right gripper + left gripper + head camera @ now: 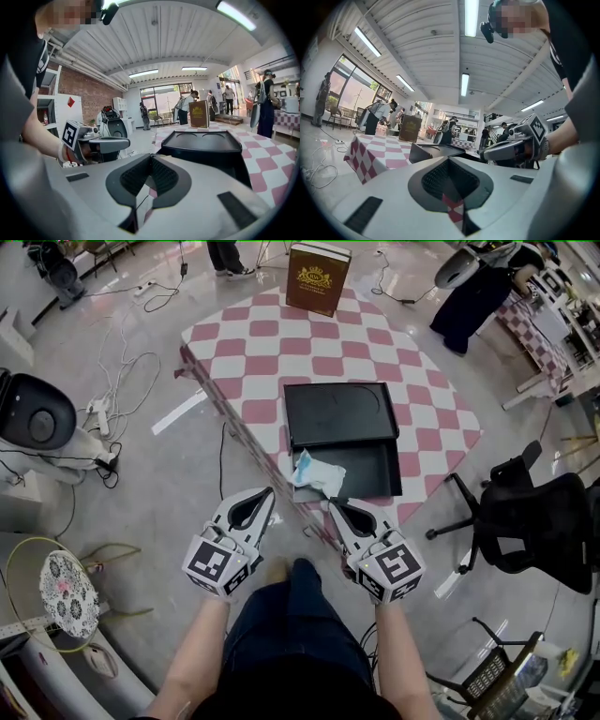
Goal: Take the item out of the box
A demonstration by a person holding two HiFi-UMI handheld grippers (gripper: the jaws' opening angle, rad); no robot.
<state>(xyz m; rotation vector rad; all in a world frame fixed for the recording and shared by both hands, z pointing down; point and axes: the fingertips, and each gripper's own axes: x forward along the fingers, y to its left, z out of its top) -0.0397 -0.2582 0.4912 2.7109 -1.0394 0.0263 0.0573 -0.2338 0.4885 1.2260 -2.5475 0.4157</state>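
Observation:
A black box (370, 486) lies open near the front edge of the checkered table (244, 343), its lid (337, 413) lying just behind it. Inside, at the left end, lies a white and pale blue soft item (317, 474). My left gripper (268, 494) hovers shut and empty off the table's front edge, left of the box. My right gripper (334, 506) is shut and empty too, its tip just in front of the box's front wall, below the item. The right gripper view shows the box (206, 143) straight ahead past its jaws (151, 157). The left gripper view shows it (436, 152) ahead too.
A brown box with gold print (319, 277) stands upright at the table's far edge. A black office chair (534, 517) stands right of the table. Cables and white machines (37, 423) lie on the floor to the left. People stand far off in both gripper views.

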